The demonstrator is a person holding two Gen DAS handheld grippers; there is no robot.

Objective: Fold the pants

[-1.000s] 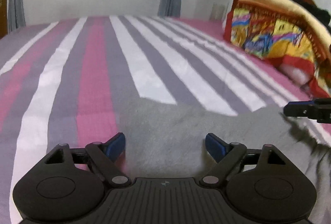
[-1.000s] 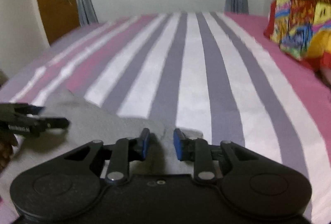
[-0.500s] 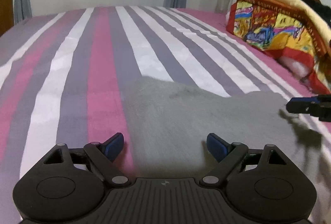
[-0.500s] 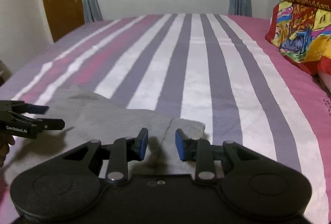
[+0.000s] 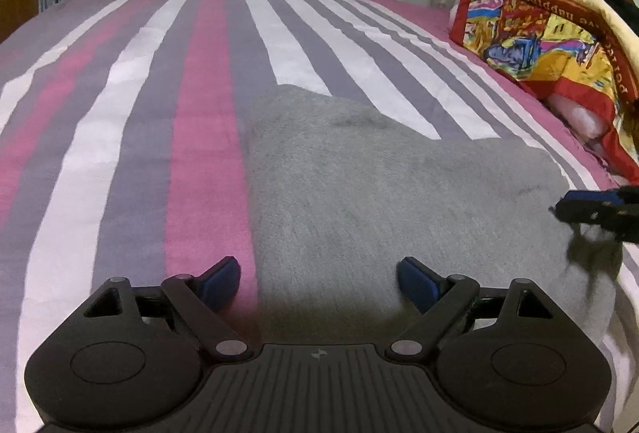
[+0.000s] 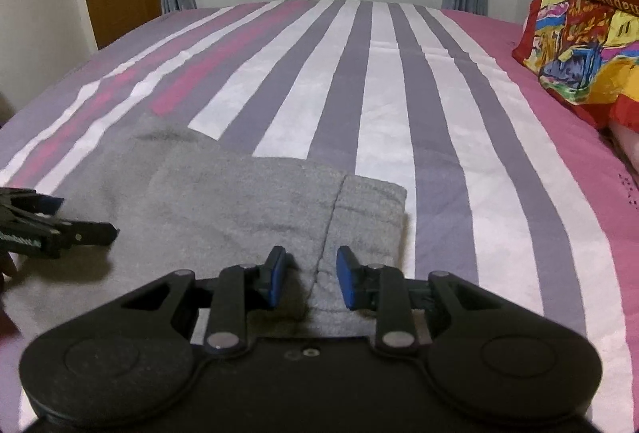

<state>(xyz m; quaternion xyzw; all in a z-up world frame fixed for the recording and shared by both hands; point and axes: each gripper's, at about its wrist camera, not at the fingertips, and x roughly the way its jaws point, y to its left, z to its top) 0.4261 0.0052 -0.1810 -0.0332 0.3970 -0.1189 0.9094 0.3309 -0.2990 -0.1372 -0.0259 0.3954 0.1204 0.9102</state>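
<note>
Both pulled back: left gripper (image 5: 318,279) wide, right gripper (image 6: 310,283) narrow, off pants (image 6: 247,209) edge.

More of the grey pants (image 5: 383,193) was brought into the left wrist view than a second earlier; the far folded edge was seen further up the striped bed (image 5: 120,121), and the cloth was laid out flatter. In the right wrist view, the pants (image 6: 255,209) were likewise shown as a wider, smoother folded panel, with the cuffed end clear of the pads. The right hand-held gripper (image 6: 309,279) was opened slightly wider than before. The left hand-held gripper (image 5: 317,279) was drawn back over the near edge of the cloth, and the room beyond was seen from a lower tilt.
</note>
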